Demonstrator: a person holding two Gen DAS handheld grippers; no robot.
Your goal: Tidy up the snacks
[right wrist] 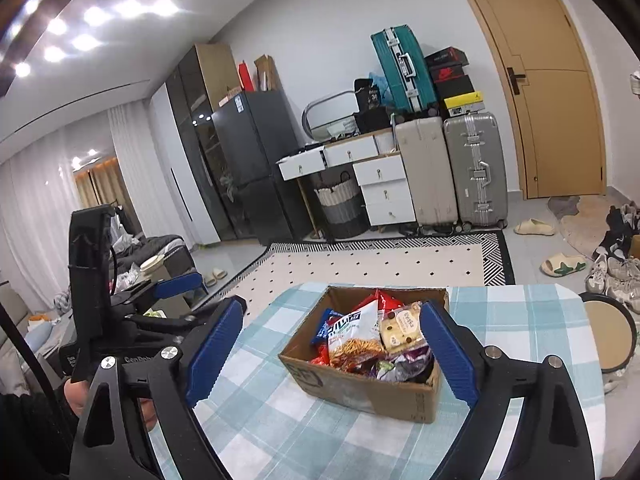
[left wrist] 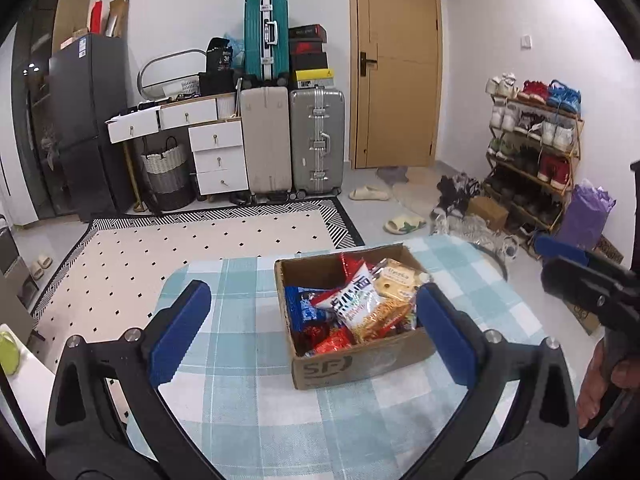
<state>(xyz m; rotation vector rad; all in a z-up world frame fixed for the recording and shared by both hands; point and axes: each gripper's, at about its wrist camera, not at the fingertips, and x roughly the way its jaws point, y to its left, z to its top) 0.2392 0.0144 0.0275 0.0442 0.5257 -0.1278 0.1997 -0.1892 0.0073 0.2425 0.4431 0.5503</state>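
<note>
A brown cardboard box (left wrist: 360,364) (right wrist: 360,386) stands on a table with a blue and white checked cloth (left wrist: 240,384) (right wrist: 280,420). It holds several snack packets: a white bag of fried sticks (left wrist: 360,306) (right wrist: 352,334), a pale biscuit pack (left wrist: 396,280) (right wrist: 400,328), a blue packet (left wrist: 300,306) and red wrappers (left wrist: 332,342). My left gripper (left wrist: 314,286) hovers open on the near side of the box, nothing between its blue pads. My right gripper (right wrist: 332,306) is open too and holds nothing. Each gripper shows at the edge of the other's view.
Beyond the table lies a cream rug with black dots (left wrist: 200,244). Suitcases (left wrist: 316,140), white drawers (left wrist: 216,152) and a dark fridge (left wrist: 84,120) line the far wall. A shoe rack (left wrist: 532,152) and slippers (left wrist: 404,224) sit at the right. A round stool (right wrist: 608,336) adjoins the table.
</note>
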